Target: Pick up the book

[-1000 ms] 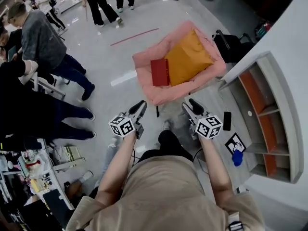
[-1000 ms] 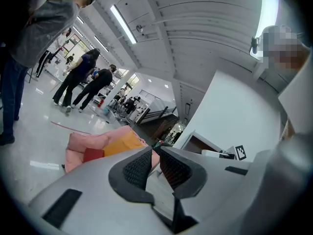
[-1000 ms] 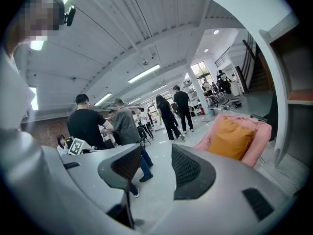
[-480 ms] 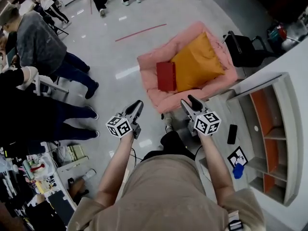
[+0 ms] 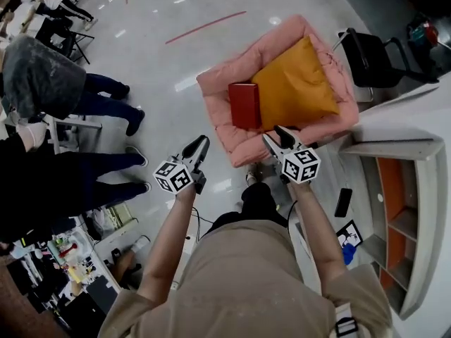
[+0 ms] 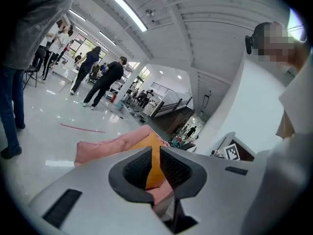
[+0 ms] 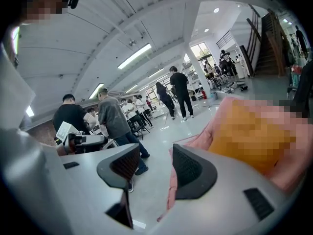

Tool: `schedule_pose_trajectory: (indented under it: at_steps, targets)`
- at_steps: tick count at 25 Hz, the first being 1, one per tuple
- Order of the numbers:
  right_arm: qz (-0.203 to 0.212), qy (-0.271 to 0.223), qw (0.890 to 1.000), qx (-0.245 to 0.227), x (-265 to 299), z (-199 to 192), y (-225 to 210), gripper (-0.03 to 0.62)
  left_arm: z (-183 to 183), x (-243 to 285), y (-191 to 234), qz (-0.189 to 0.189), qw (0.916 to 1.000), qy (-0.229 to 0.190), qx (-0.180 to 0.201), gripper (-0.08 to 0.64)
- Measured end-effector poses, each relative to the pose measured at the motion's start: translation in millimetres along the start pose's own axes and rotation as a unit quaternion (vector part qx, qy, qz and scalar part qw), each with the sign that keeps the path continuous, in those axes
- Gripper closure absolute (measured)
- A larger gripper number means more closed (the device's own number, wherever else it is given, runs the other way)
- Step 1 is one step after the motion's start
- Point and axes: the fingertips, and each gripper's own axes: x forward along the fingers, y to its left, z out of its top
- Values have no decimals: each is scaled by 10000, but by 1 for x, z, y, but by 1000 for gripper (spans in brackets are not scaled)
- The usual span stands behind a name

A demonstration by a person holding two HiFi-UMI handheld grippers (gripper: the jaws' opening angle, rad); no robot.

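As my right gripper opened empty, left gripper barely ajar, I judged the mid-frame book stiff and light, best pinched at its lower edge.

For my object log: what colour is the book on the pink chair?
The book is dark red; the head view shows it best.

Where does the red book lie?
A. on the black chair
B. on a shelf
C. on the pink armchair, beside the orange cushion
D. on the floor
C: the head view shows the red book on the seat of the pink armchair, against the orange cushion.
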Motion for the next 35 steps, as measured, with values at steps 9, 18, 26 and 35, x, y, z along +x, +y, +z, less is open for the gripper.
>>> schedule_pose_trajectory:
  at_steps: [9,18,26,35]
  targets:
    - [-67,480,9986,210,49,-14,-69,385,7,67,26,145,9993,321,-115,523]
    - [-56,821,9960,358,106,-33,-128,374,10,128,59,265,9978,608,-53,522]
    - [-338,1323,9905,176,169,-76,-168,342,2,168,105,384,9961,790,-38,522]
    - [-974,1907,9765,239,252,-156,-230,310,-18,204,154,349,9928,1144,-45,522]
